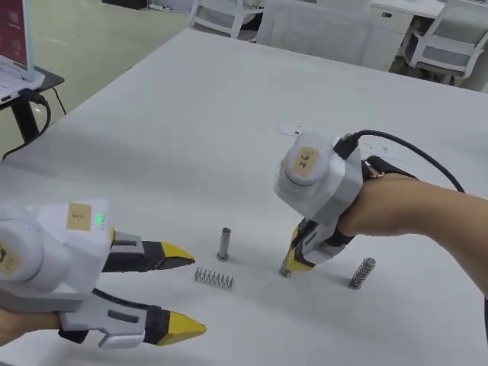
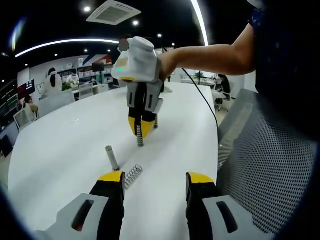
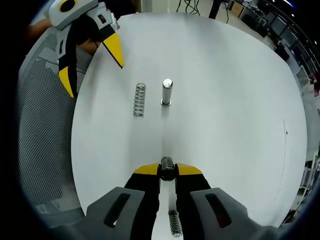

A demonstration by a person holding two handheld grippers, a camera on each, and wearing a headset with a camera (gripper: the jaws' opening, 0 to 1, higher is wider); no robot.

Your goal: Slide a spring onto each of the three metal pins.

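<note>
My right gripper (image 1: 299, 258) is shut on a spring (image 1: 286, 267) that stands upright on the white table (image 1: 191, 122); its yellow tips pinch the coil's top (image 3: 167, 166). I cannot see the pin inside it. Left of it stands a bare metal pin (image 1: 224, 244), and a loose spring (image 1: 213, 277) lies flat just in front of that pin. To the right, another spring (image 1: 363, 273) stands tilted on the table. My left gripper (image 1: 185, 291) is open at the lower left, holding nothing, with its tips short of the loose spring (image 2: 132, 176) and the bare pin (image 2: 112, 157).
Office chairs (image 1: 450, 46) and desks stand beyond the table's far edge. A small side table with a laptop (image 1: 15, 72) is at the far left. A black cable (image 1: 412, 156) runs from the right gripper over the person's arm. A mesh chair (image 2: 265, 165) is close on the near side.
</note>
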